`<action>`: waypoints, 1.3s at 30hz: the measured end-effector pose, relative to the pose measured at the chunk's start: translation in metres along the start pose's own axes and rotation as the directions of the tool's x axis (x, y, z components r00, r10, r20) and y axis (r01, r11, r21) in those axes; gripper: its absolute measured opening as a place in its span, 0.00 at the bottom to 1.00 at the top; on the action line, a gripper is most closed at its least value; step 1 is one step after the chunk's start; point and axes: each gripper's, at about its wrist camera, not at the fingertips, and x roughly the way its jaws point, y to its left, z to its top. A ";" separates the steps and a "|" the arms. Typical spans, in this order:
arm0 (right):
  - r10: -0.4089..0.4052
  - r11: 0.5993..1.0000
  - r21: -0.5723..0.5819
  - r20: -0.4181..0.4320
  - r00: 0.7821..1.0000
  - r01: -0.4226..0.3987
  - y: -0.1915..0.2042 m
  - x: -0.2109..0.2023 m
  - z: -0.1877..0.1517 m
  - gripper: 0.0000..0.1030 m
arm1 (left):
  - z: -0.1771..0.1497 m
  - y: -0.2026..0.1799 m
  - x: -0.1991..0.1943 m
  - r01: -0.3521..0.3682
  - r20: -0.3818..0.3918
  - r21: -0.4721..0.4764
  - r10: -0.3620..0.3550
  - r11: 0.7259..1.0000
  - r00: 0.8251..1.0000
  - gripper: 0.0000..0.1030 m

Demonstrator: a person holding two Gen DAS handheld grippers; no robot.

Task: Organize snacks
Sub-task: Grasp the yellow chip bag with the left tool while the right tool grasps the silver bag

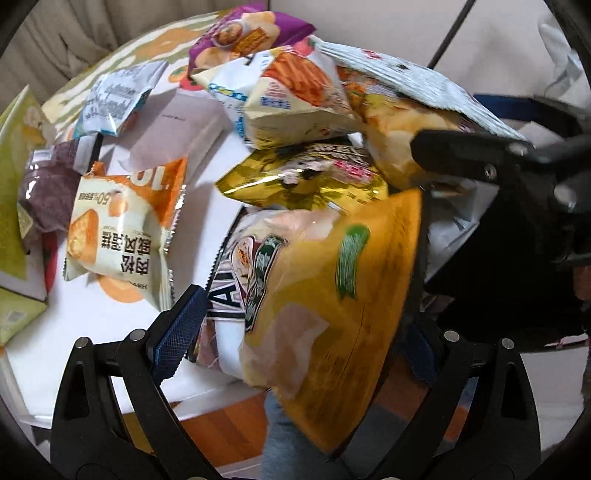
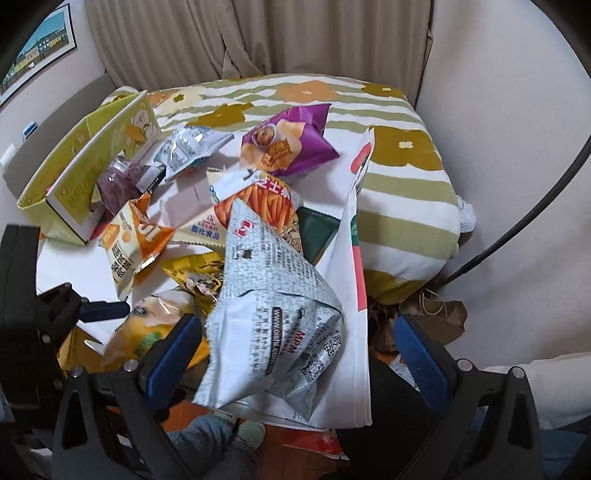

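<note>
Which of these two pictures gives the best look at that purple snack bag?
The right wrist view. There the purple bag lies in the open on the white surface, its whole front showing. In the left wrist view the purple bag sits at the top edge, cropped by the picture's edge and partly covered by a white and orange bag.

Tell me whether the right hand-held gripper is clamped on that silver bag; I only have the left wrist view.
Observer: No. The right wrist view shows the right hand-held gripper wide open, with the silver bag between its fingers and a clear gap beside one of them.
Operator: Anything in the green box?
Observer: A dark purple packet lies at least partly in the open green box.
Operator: What's past the table?
Observer: A crumpled brown paper bag on the floor by the floral cushion.
</note>
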 end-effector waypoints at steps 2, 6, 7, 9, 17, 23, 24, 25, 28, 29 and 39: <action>0.007 1.000 0.006 -0.005 1.000 -0.007 -0.001 0.004 0.000 1.00 | 0.002 0.008 -0.001 0.004 0.009 -0.019 -0.003 1.000 1.000 0.90; 0.014 1.000 0.015 -0.016 1.000 -0.013 -0.002 0.011 0.002 1.00 | 0.008 0.024 -0.002 0.003 0.017 -0.031 -0.003 1.000 1.000 0.83; 0.013 1.000 0.016 -0.019 1.000 -0.013 -0.002 0.012 0.002 1.00 | 0.009 0.025 -0.001 0.002 0.016 -0.027 -0.002 1.000 1.000 0.79; 0.012 1.000 0.013 -0.028 1.000 -0.012 0.000 0.016 0.002 1.00 | 0.010 0.024 -0.001 -0.002 0.020 -0.005 0.002 1.000 1.000 0.76; 0.018 1.000 0.014 -0.051 0.999 -0.018 0.005 0.026 -0.001 0.97 | 0.016 0.025 -0.004 0.010 0.010 0.011 -0.010 1.000 1.000 0.63; 0.030 0.999 0.028 -0.058 0.998 -0.028 0.005 0.029 0.001 0.89 | 0.010 0.035 -0.013 0.040 0.005 -0.021 -0.039 0.999 0.999 0.62; 0.044 0.998 0.036 -0.067 0.997 -0.042 0.004 0.031 0.002 0.86 | 0.009 0.035 -0.014 0.045 0.004 -0.023 -0.045 0.999 0.999 0.62; 0.052 0.998 0.041 -0.071 0.996 -0.049 0.004 0.031 0.002 0.82 | 0.009 0.036 -0.015 0.046 0.002 -0.023 -0.046 0.999 0.999 0.62; 0.077 0.996 0.055 -0.092 0.993 -0.072 0.004 0.036 0.001 0.70 | 0.008 0.036 -0.018 0.053 0.008 -0.025 -0.053 0.998 0.999 0.62; 0.073 0.996 0.051 -0.094 0.993 -0.068 0.005 0.036 0.001 0.70 | 0.008 0.035 -0.019 0.055 0.011 -0.026 -0.054 0.998 0.998 0.62; 0.085 0.994 0.076 -0.062 0.994 -0.080 0.004 0.020 0.000 0.58 | 0.006 0.036 -0.037 0.075 0.046 -0.051 -0.072 0.996 0.996 0.62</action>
